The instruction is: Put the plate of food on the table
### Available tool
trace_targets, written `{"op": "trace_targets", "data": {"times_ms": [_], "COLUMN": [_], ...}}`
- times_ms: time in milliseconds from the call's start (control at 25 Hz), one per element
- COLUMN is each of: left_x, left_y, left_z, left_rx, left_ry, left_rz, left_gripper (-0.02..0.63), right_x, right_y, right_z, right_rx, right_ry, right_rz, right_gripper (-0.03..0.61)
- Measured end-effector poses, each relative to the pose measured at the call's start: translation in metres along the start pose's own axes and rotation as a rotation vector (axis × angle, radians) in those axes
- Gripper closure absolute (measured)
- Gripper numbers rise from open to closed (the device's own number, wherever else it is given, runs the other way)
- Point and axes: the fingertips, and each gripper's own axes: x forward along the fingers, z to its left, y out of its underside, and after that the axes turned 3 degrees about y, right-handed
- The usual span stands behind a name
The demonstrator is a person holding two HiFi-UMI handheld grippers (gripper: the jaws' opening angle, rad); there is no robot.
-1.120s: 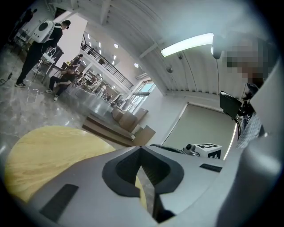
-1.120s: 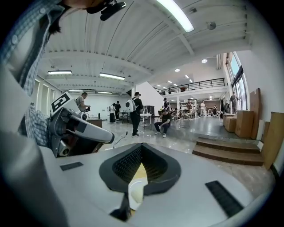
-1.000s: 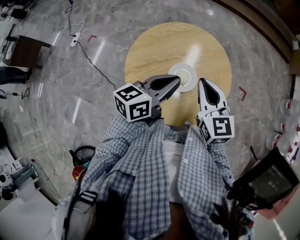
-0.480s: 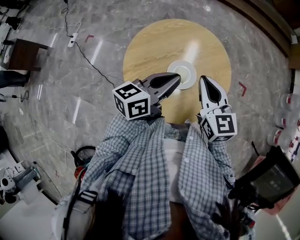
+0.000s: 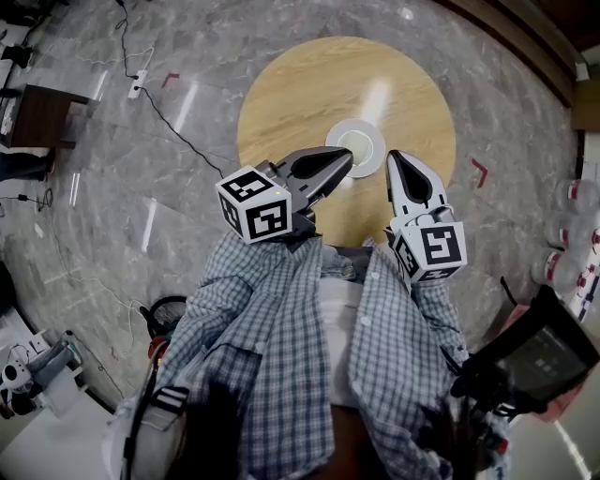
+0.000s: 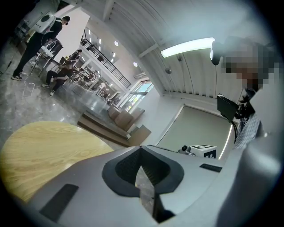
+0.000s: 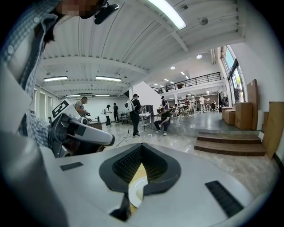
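White round plate (image 5: 355, 147) sitting well inside round wooden counter's (image 5: 281, 103) edge: likely stiff, slick, so grab rim. Left gripper (image 5: 347, 157), right gripper (image 5: 395, 157) hovering, fingers closed, empty.

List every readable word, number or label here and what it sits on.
No readable text anywhere.
Left gripper cube: square marker pattern only, no letters.
Right gripper cube: the same.
Dark screen at lower right: too blurred to read.

Glossy grey marble floor (image 5: 112, 187), white ribbed ceiling (image 7: 111, 53) with strip lights (image 7: 166, 11), wooden steps (image 7: 228, 144)
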Motion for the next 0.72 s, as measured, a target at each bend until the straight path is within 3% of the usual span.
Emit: {"op": "trace_targets", "data": {"times_ms": [720], "left_x": [0.0067], "left_y": [0.0040], "left_z": [-0.0003], "left_rx": [-0.006], "left_ry": [0.020], "left_rz": [0.019], "left_gripper": [0.606], "right_x": [0.0038], "right_y": [0.0054], "right_z": [0.0011], "right_rx": [-0.010], "right_ry": [-0.011], "right_rz": [0.031], "right_gripper": [0.571]}}
